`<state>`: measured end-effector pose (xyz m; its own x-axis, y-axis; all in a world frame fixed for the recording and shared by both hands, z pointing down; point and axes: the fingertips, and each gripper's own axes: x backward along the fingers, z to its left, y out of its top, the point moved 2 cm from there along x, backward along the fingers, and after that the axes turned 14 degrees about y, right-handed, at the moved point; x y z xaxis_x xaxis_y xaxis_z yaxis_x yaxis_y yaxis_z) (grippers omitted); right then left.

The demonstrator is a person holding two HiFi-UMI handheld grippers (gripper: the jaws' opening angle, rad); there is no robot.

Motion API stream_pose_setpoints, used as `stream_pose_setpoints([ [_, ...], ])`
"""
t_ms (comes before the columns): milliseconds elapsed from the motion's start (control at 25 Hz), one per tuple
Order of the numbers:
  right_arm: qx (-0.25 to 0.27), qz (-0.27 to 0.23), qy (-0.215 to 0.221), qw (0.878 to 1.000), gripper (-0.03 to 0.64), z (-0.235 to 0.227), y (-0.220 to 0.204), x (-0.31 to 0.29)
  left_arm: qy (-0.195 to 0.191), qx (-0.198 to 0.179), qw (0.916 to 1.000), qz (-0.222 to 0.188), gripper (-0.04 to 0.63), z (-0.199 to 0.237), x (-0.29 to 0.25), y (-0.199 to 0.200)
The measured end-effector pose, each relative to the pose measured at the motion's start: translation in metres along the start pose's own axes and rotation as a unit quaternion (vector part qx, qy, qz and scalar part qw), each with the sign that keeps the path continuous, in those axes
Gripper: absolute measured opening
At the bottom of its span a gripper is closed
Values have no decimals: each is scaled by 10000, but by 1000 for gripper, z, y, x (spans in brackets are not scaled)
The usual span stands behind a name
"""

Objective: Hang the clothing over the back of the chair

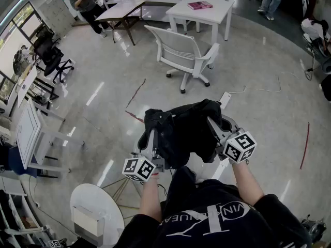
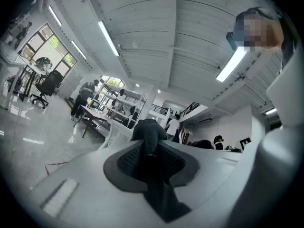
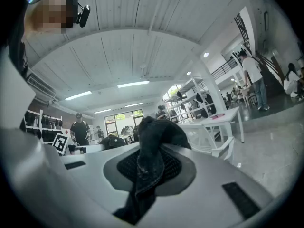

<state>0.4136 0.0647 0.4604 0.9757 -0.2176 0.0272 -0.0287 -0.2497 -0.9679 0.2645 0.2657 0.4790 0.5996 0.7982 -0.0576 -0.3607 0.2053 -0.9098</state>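
Note:
A black garment hangs bunched between my two grippers in front of the person's body. My left gripper is shut on its left part; in the left gripper view dark cloth is pinched between the jaws. My right gripper is shut on its right part, and a denim-like fold sticks up from the jaws in the right gripper view. A white swivel chair stands on the floor some way ahead, its back toward me; it shows small in both gripper views.
Behind the chair stands a white table with a pink book. A white round stand is near my left. Black office chair and desks line the left. People stand at the far back. Red tape marks the floor.

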Motion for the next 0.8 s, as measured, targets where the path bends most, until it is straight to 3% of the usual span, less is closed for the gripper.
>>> stream_pose_setpoints([
  [800,-94,-89,-352,9993,60,-49,14,-100,-418,-47,9988,266,78,63,-108,42],
])
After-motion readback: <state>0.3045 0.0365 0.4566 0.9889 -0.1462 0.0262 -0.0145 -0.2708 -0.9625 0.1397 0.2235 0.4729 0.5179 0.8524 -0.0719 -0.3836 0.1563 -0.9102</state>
